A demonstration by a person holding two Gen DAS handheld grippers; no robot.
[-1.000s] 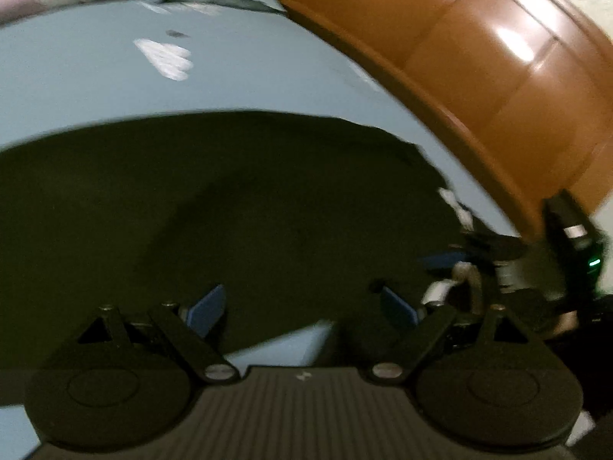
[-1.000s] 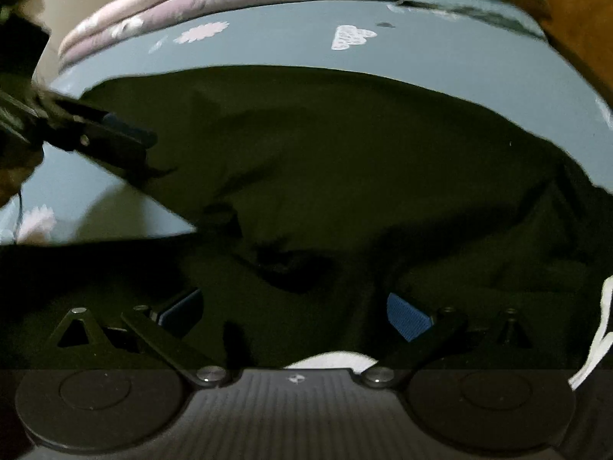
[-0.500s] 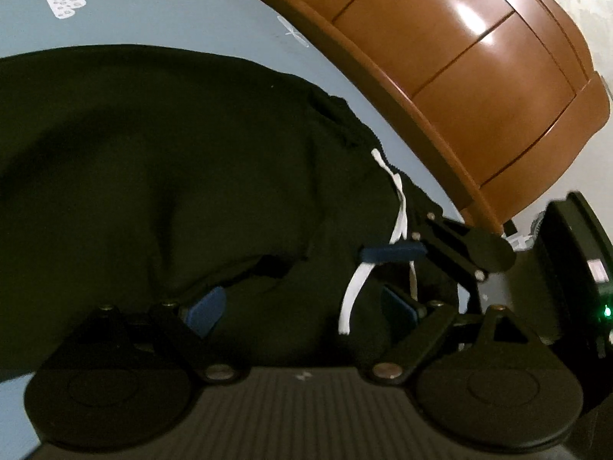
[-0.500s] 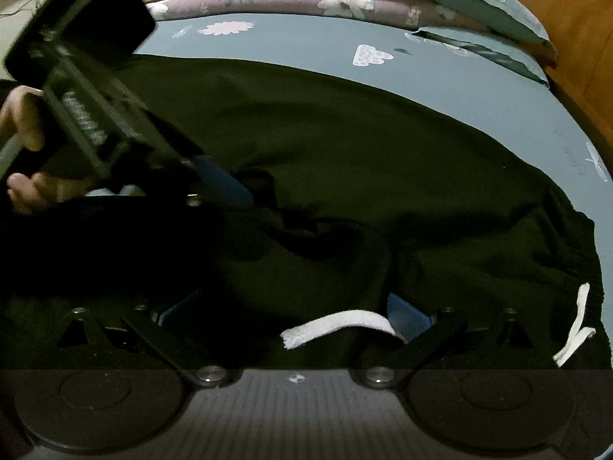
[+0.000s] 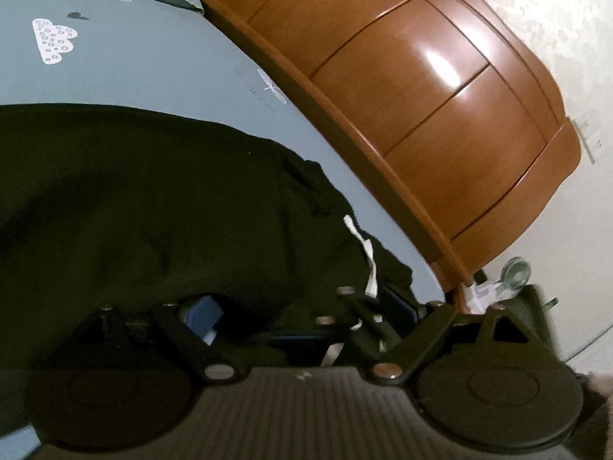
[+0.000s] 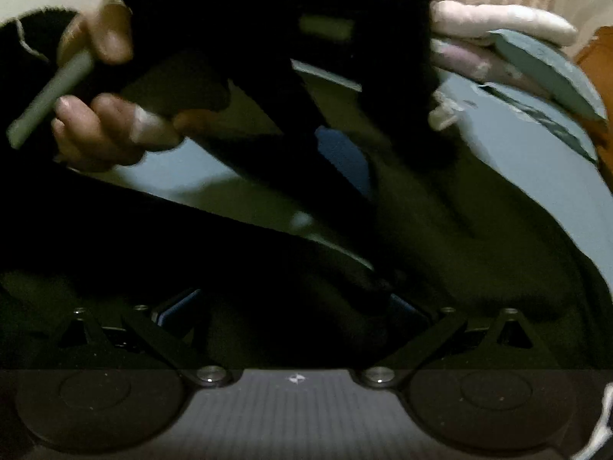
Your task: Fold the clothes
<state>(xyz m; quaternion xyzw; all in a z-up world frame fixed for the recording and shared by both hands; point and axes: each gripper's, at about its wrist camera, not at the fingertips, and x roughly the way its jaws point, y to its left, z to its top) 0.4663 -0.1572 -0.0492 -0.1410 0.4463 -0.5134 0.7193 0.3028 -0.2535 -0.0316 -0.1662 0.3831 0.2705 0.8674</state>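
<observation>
My left tool (image 5: 302, 318) and right tool (image 6: 291, 306) both stand apart over the dark garment (image 5: 153, 199) near the bed (image 5: 145, 65) edge; I'd pinch the waistband evenly, avoiding the drawstring (image 5: 367, 253).

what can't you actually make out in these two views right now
- Left wrist view: the left gripper tips are buried in the black garment, so its grip is hidden.
- Right wrist view: the hand is motion-blurred.
- Right wrist view: the right gripper is lost in dark fabric; open or shut unclear.

I see a bed with a pale blue printed sheet (image 5: 161, 61); a dark black-green drawstring garment (image 5: 153, 199) lies spread on it, folded pink floral bedding (image 6: 498, 23) at its far end.
</observation>
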